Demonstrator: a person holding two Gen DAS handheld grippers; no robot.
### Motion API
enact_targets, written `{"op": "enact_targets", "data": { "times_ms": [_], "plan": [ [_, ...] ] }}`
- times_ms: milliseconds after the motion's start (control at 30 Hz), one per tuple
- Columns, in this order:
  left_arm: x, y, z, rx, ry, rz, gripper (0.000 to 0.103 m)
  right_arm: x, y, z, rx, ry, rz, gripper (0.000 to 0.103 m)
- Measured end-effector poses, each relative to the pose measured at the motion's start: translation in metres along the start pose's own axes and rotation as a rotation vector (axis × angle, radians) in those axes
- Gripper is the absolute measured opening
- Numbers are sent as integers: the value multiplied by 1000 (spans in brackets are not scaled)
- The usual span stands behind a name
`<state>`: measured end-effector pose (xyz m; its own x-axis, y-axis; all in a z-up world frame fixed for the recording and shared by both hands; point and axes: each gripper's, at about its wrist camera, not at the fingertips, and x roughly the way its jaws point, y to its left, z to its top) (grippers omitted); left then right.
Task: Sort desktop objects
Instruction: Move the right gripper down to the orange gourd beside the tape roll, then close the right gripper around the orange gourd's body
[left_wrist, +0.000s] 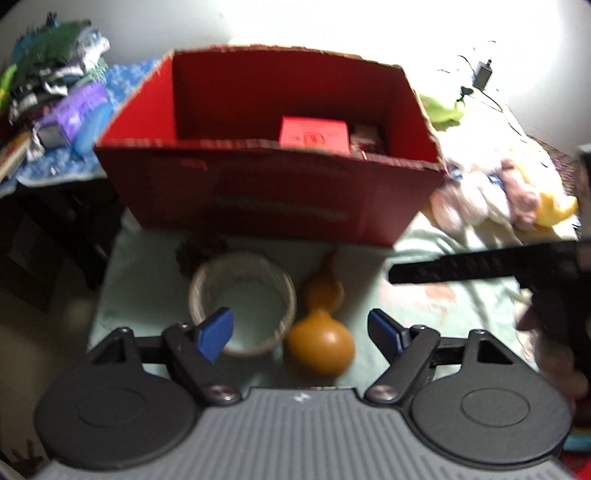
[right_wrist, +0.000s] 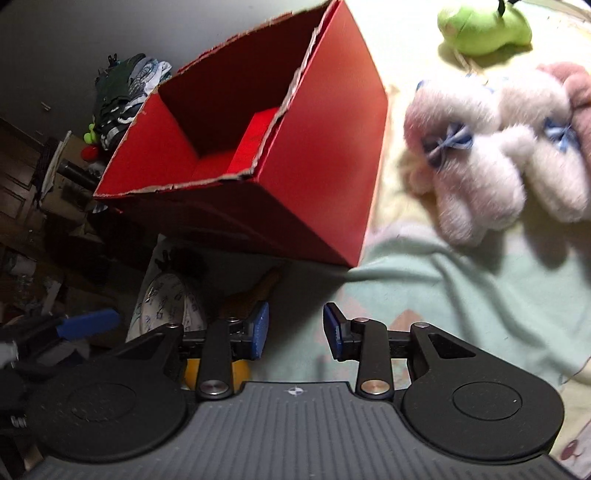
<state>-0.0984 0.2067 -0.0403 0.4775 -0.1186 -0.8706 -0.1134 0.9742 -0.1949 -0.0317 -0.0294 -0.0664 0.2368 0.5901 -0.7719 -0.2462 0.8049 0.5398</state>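
A red cardboard box (left_wrist: 273, 192) stands open on the pale green cloth; inside lies a smaller red box (left_wrist: 314, 134). In front of it stand a round tape roll (left_wrist: 242, 302) and an orange gourd (left_wrist: 319, 332). My left gripper (left_wrist: 301, 330) is open, its left pad over the roll's rim, the gourd between the pads. My right gripper (right_wrist: 295, 328) is open and empty, above the cloth beside the red box (right_wrist: 295, 166). The gourd (right_wrist: 251, 299) and the roll (right_wrist: 166, 306) show at its lower left. The right gripper's finger (left_wrist: 461, 267) reaches in from the right.
Pink and white plush toys (right_wrist: 495, 155) and a green plush (right_wrist: 484, 26) lie right of the box. A yellow plush (left_wrist: 554, 210) lies at far right. A pile of clothes and bags (left_wrist: 55, 92) sits on a side table at left. Cables (left_wrist: 480, 77) lie at the back.
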Motion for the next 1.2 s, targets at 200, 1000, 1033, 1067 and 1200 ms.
{"op": "enact_targets", "data": {
  "times_ms": [200, 1000, 1033, 1067, 1200],
  "plan": [
    [6, -4, -19, -22, 34, -34, 81, 15, 9, 1, 0, 70, 60, 39],
    [54, 5, -36, -131, 72, -194, 84, 51, 25, 0, 10, 159, 86, 46],
    [55, 5, -36, -134, 75, -199, 85, 50, 25, 0, 9, 160, 86, 46],
    [55, 4, -36, -133, 78, -203, 85, 50, 23, 1, 8, 161, 85, 45],
    [57, -4, -37, -120, 90, -253, 82, 45, 17, 1, 7, 172, 79, 42]
  ]
}}
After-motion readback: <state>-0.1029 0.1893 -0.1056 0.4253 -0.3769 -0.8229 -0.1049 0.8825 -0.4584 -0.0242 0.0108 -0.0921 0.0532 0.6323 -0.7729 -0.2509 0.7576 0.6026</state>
